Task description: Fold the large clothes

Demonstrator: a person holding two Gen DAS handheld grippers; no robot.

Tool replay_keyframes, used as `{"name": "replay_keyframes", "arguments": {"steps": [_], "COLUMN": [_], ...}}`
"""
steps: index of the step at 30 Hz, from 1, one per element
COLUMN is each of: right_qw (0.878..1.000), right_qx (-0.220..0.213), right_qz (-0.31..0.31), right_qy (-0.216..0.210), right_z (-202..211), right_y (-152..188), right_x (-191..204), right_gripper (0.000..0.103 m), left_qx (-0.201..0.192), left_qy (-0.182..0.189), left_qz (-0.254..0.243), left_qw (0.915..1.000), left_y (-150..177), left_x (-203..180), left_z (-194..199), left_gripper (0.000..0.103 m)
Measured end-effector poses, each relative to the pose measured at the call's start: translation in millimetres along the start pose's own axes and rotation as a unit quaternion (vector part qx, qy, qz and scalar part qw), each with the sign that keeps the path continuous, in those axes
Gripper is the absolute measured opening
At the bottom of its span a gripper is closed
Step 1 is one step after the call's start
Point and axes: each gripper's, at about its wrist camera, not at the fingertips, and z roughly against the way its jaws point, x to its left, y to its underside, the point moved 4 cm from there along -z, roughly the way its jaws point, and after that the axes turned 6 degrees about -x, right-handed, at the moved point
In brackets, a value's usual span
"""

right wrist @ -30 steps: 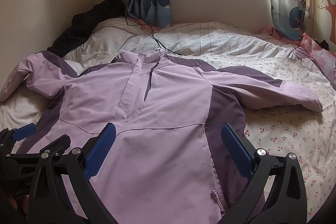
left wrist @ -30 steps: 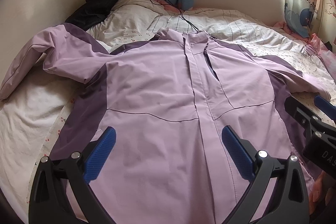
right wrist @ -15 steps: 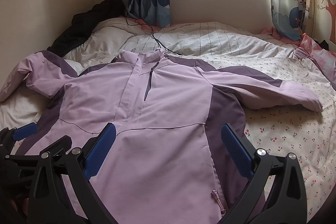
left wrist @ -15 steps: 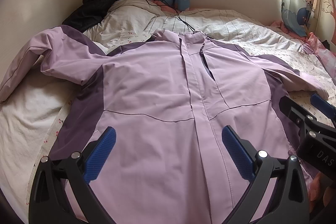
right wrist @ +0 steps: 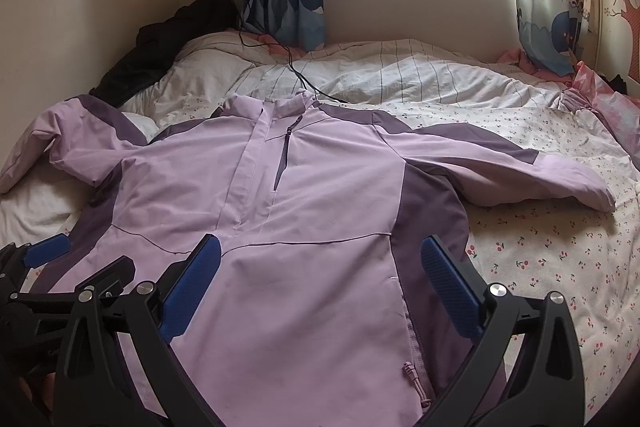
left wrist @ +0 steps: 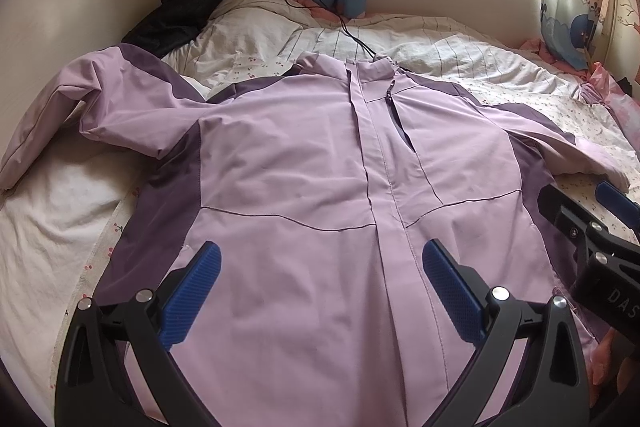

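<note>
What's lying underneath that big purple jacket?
The purple jacket lies spread flat, front up, on a white bedsheet with small cherry prints. A striped white quilt sits beyond its collar. Whatever lies directly beneath the jacket's body is covered.

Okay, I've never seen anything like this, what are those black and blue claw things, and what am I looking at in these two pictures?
They are two hand-held grippers, one in each of a person's hands, each with a camera looking out between its blue fingers. One picture comes from the left gripper, the other from the right gripper. Both are open and hold nothing. Ahead, a purple jacket lies spread flat on a bed, front up, sleeves out to the sides, not yet folded. A black garment sits in the far corner.
</note>
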Motion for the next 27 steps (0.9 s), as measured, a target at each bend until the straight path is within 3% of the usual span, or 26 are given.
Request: {"name": "replay_keyframes", "arguments": {"steps": [27], "right_qw": [1.0], "right_qx": [0.008], "right_qz": [-0.001], "right_qy": [-0.002], "right_z": [-5.8], "right_y": [5.4], "right_x": [0.8], "right_gripper": [0.097], "left_qx": [0.008], "left_qy": [-0.004], "left_qz": [0.007], "left_qw": [0.9999], "left_y": [0.5], "left_x": [5.2], "left_z": [-4.9], "left_gripper": [0.097]}}
